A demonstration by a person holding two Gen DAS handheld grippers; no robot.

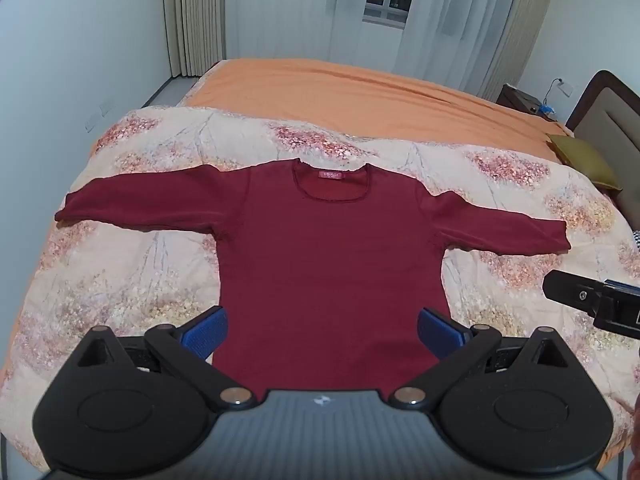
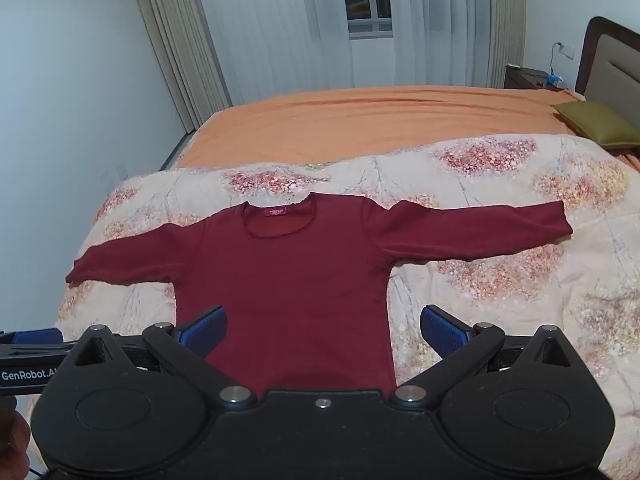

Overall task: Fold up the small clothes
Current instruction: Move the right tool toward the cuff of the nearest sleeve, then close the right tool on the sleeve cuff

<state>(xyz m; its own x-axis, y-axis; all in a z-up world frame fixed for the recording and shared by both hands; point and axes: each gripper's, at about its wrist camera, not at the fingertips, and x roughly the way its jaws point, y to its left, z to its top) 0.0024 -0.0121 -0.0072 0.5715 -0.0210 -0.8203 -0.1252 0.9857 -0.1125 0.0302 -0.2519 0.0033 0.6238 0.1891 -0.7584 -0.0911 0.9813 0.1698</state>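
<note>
Floral quilt (image 1: 360, 148) covers an orange bed (image 1: 340, 92); olive pillow (image 2: 598, 124) beside headboard (image 2: 616, 68).

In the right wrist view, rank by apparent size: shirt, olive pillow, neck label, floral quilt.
1. Floral quilt, largest, spans the near bed.
2. Shirt, spread flat on the quilt.
3. Olive pillow, though it lies farther from the camera, so its true size is unsure.
4. Neck label, smallest.

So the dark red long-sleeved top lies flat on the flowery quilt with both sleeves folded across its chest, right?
Not quite. The dark red long-sleeved top does lie flat on the flowery quilt, but both sleeves are spread straight out to the sides, as the left wrist view shows.
</note>
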